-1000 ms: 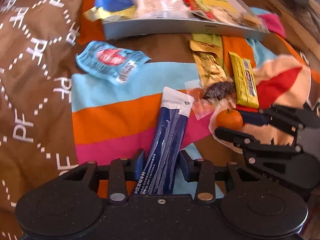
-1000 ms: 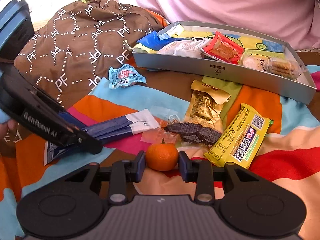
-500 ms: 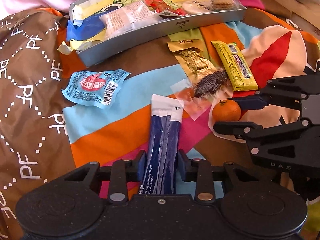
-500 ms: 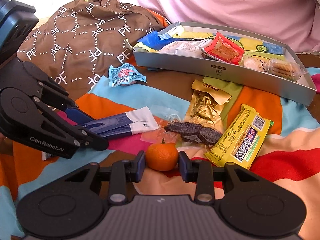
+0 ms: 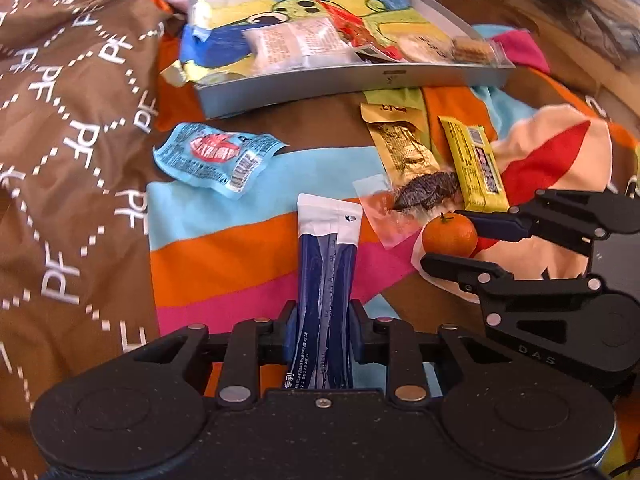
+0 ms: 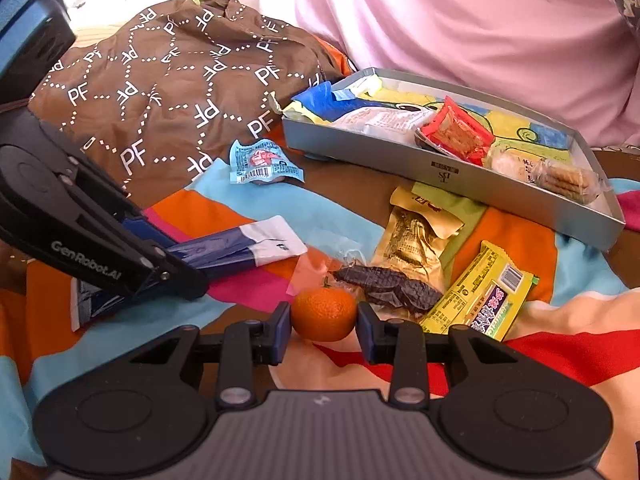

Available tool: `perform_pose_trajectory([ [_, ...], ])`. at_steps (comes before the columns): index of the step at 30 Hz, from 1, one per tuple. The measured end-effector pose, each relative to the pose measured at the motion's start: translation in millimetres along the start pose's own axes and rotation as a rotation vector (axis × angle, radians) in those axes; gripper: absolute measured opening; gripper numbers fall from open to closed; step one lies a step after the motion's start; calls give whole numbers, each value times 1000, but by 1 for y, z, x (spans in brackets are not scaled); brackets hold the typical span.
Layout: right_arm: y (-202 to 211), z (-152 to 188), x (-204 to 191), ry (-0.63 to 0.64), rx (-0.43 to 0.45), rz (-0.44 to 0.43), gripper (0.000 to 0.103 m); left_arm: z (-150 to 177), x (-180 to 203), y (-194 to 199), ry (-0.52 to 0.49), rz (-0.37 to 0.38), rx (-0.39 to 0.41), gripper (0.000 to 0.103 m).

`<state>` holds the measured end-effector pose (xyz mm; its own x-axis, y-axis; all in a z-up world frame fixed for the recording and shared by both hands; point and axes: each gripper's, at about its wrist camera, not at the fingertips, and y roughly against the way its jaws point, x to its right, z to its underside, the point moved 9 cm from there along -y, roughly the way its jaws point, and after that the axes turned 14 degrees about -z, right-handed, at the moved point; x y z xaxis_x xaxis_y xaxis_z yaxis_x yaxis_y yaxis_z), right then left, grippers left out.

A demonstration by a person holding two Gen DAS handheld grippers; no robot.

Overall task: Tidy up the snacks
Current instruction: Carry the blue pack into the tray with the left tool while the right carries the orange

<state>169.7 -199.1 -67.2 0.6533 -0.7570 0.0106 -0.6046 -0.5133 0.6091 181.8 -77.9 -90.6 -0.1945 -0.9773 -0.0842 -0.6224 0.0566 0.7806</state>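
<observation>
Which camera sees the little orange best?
The right wrist view: the orange sits front and centre, whole, between the right gripper fingers. In the left wrist view the orange is off to the side, partly hidden by those fingers.

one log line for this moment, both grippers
left gripper: shut on blue sachet | right gripper: shut on orange | tray: partly filled | loose: yellow bar
</observation>
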Motion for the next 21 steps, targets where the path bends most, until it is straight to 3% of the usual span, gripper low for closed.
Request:
perform_pose_trajectory([
  [6,3,-1,4,-20,8,6,39,7,-3,8,64,16,-18,28],
  [21,13,-11,12,-33,67,48,39,-17,-8,31,139,-56,79,28],
])
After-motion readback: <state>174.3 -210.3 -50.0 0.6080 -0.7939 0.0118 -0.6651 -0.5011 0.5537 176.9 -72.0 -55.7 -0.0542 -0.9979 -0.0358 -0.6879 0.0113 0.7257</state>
